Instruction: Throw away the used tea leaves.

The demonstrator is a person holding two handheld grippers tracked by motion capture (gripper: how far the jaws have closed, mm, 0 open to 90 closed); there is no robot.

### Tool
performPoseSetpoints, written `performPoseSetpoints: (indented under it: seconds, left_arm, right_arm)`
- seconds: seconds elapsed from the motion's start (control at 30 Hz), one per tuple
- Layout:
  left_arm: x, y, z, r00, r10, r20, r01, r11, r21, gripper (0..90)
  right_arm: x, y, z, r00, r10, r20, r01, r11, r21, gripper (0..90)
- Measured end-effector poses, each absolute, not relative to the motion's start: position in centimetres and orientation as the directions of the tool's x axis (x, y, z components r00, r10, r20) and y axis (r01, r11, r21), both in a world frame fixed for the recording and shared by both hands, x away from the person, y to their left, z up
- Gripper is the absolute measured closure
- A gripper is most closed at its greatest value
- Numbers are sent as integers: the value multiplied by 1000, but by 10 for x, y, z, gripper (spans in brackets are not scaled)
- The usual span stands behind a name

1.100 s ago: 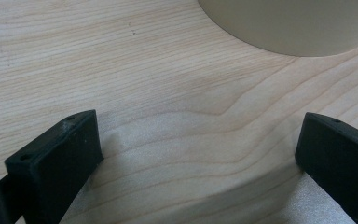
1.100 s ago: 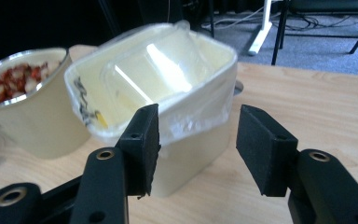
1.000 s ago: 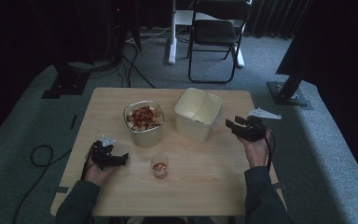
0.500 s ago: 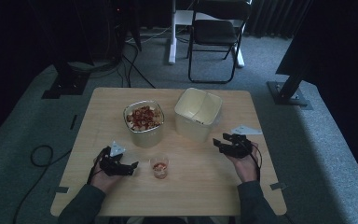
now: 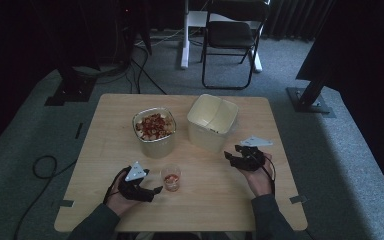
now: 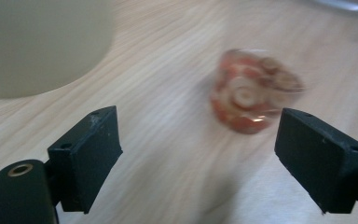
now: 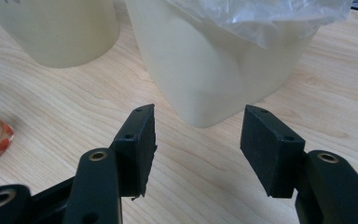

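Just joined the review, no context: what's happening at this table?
A person holds a gripper in each hand over a wooden table. The left gripper, jaws open, points at a small glass cup of reddish food without touching it. The right gripper, also open, faces the cream bin. A bowl of mixed food stands behind.

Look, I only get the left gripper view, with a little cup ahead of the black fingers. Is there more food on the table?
Observer: Yes, a tub heaped with red and pale bits stands just behind the cup.
Operator: Where's the other gripper?
Observer: The right gripper is open, its fingers aimed at a pale bin lined with plastic.
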State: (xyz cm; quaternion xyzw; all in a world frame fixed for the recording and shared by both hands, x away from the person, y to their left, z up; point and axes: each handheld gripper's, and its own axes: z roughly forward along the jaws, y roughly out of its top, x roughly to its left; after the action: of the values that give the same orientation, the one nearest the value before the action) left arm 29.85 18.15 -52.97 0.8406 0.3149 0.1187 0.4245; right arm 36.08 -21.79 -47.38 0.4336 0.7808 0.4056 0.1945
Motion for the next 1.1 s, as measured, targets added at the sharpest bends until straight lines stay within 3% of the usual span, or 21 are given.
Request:
performPoseSetpoints:
  seconds: [0.37, 0.7, 0.97, 1.1]
  left_arm:
    - [296, 163, -525, 842, 535, -76, 343, -420, 841, 150]
    - [304, 143, -524, 856, 509, -96, 329, -393, 859, 151]
    - [310, 142, -518, 850, 519, -91, 318, -368, 874, 263]
    - [310, 144, -518, 844, 530, -76, 311, -371, 875, 266]
  right_arm:
    - [360, -225, -478, -531, 846, 47, 535, 292, 793, 447]
    - [358, -230, -484, -520, 853, 45, 550, 295, 781, 447]
    - [357, -231, -487, -519, 854, 43, 555, 298, 776, 447]
    - [356, -232, -489, -519, 854, 43, 558, 301, 774, 447]
